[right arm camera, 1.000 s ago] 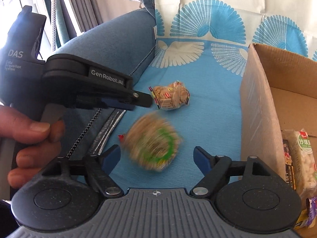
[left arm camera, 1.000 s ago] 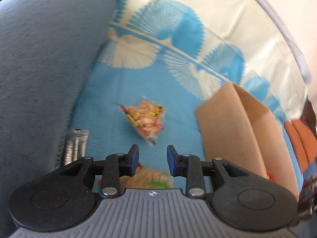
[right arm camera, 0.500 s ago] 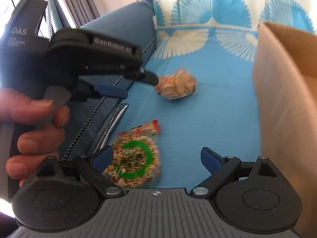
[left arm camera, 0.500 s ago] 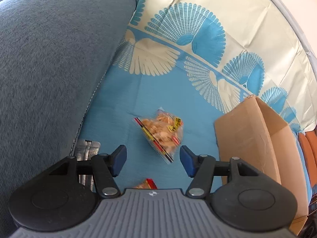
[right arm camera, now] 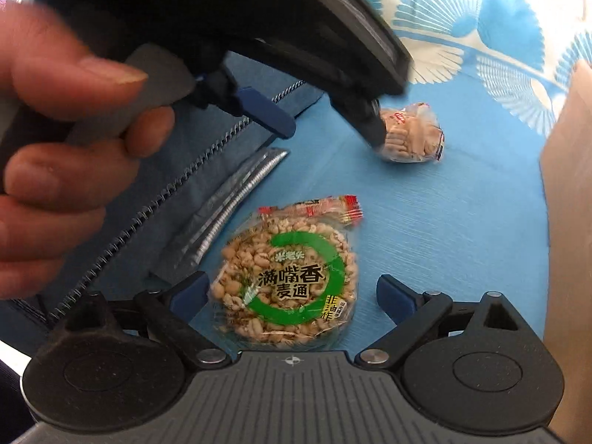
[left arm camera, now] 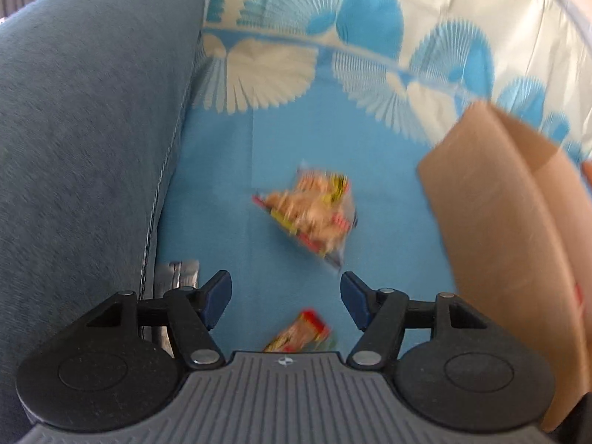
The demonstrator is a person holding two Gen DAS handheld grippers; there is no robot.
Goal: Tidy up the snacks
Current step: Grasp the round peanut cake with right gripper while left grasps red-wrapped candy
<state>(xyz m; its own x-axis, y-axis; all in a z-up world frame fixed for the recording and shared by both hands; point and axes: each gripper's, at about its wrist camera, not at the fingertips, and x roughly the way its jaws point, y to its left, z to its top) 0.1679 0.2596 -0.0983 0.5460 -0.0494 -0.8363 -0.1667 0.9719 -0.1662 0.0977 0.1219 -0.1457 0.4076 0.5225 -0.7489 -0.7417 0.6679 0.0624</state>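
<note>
Right tongs agape (straddling puffed-grain pack).

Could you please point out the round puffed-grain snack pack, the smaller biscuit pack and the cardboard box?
round puffed-grain snack pack (right arm camera: 286,281): right wrist view, on its green ring label.
smaller biscuit pack (right arm camera: 410,135): right wrist view, on its clear wrapper.
cardboard box (left arm camera: 492,199): left wrist view, on its outer wall.

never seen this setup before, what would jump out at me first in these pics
The round puffed-grain snack pack with the green ring lies on the blue patterned cloth, right between the open right tongs. Farther back sits a clear bag of small biscuits, with the left tongs open just short of it. A brown cardboard box stands at the right edge.
</note>
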